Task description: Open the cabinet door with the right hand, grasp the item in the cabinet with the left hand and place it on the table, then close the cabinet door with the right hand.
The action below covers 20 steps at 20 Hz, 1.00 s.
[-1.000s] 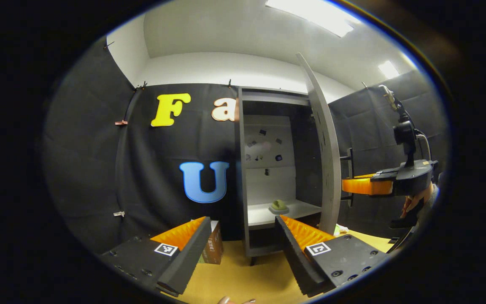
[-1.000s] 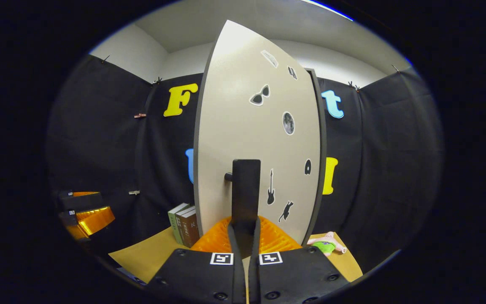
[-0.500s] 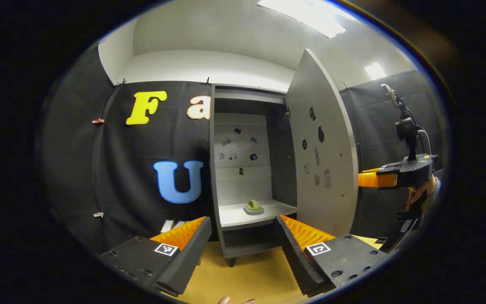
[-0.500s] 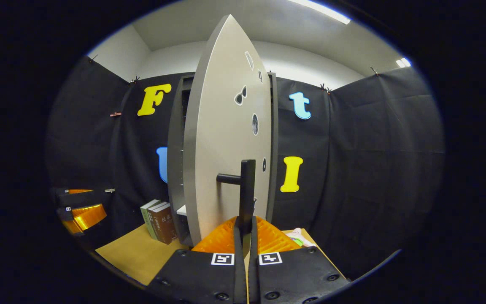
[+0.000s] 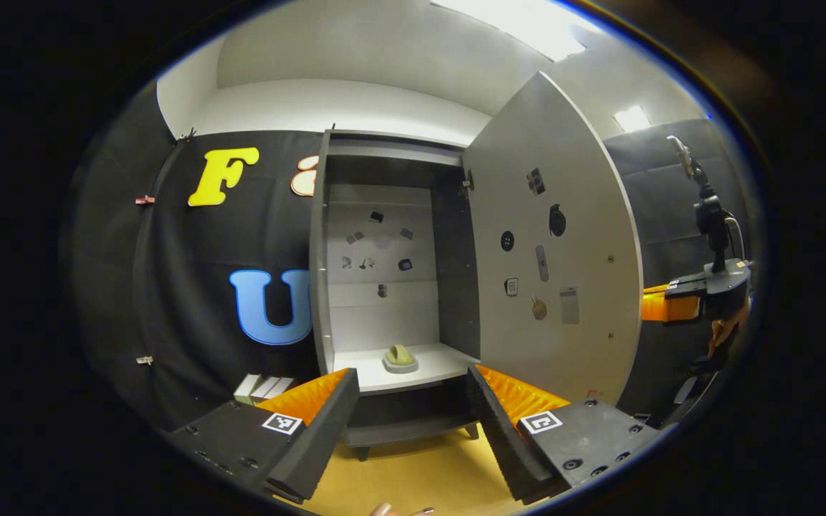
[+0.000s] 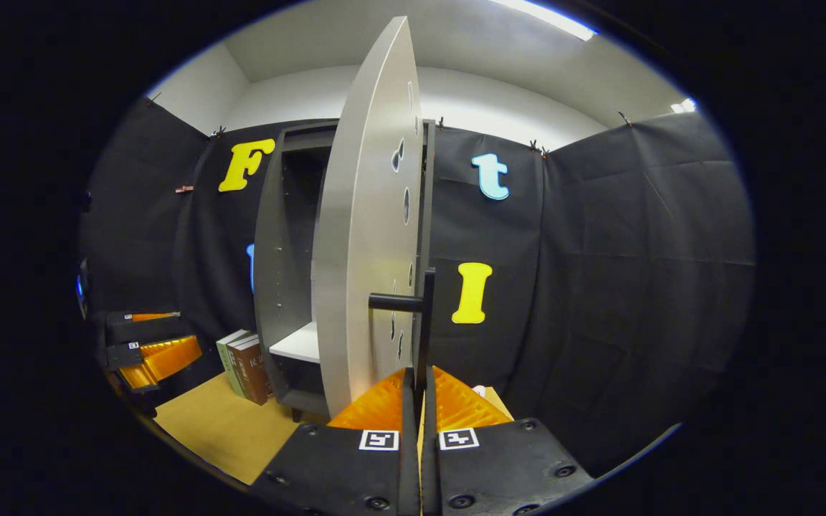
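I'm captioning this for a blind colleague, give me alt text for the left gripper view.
An open cabinet holds a small green item on its white shelf, door swung wide right. The left tool hovers open before it, above the table.

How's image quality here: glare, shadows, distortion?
Left gripper view: ceiling light blown out, cabinet door bowed by fisheye, item on the shelf sharp. Right gripper view: door lit evenly, cabinet interior dark, no blur.

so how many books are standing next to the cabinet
3 books, upright in a row on the table, against the cabinet's left side in the right gripper view. More could be hidden behind.
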{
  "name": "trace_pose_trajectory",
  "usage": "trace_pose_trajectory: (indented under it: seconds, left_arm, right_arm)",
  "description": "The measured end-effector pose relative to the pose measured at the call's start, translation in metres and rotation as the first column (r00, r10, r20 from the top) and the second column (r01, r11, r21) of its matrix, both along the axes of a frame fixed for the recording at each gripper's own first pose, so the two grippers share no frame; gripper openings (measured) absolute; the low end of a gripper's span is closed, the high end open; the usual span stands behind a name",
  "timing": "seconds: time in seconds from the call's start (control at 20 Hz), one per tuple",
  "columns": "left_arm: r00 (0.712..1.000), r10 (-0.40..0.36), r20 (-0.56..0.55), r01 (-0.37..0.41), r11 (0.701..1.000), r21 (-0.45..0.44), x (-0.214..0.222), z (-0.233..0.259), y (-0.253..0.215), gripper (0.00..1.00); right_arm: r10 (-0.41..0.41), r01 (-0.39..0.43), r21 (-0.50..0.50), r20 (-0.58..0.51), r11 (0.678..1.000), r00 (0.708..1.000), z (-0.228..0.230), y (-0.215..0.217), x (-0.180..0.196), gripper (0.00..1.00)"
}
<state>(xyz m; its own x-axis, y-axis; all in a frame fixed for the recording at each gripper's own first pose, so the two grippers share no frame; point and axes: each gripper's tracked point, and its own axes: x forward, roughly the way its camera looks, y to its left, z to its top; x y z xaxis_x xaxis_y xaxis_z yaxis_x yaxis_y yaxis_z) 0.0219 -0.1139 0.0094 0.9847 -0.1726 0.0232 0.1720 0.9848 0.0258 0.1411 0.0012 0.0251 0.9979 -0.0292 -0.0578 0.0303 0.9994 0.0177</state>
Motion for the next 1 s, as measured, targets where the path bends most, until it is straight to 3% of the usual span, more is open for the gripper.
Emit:
trace_pose_trajectory:
  seconds: [0.6, 0.7, 0.9, 0.95, 1.0]
  left_arm:
    - [0.998, -0.05, -0.027, 0.05, 0.999, -0.008, 0.047, -0.004, -0.056, 0.95]
    - [0.997, -0.072, -0.032, 0.072, 0.997, -0.007, 0.06, -0.002, -0.055, 0.94]
    - [0.986, -0.144, -0.079, 0.139, 0.988, -0.067, 0.087, -0.005, -0.052, 0.95]
    - [0.984, -0.154, -0.094, 0.147, 0.986, -0.075, 0.095, -0.005, -0.049, 0.95]
    - [0.981, -0.162, -0.108, 0.154, 0.985, -0.077, 0.104, -0.005, -0.048, 0.95]
  right_arm:
    - [0.034, -0.035, 0.057, 0.017, 0.998, 0.999, -0.002, -0.001, -0.014, 0.06]
    - [-0.001, 0.0, 0.036, 0.028, 0.999, 1.0, -0.001, -0.012, -0.018, 0.05]
    - [-0.181, 0.183, -0.065, 0.039, 0.981, 0.983, -0.006, -0.058, -0.026, 0.05]
    - [-0.202, 0.204, -0.074, 0.031, 0.976, 0.979, -0.007, -0.063, -0.032, 0.13]
    - [-0.229, 0.231, -0.074, 0.029, 0.97, 0.973, -0.008, -0.069, -0.034, 0.14]
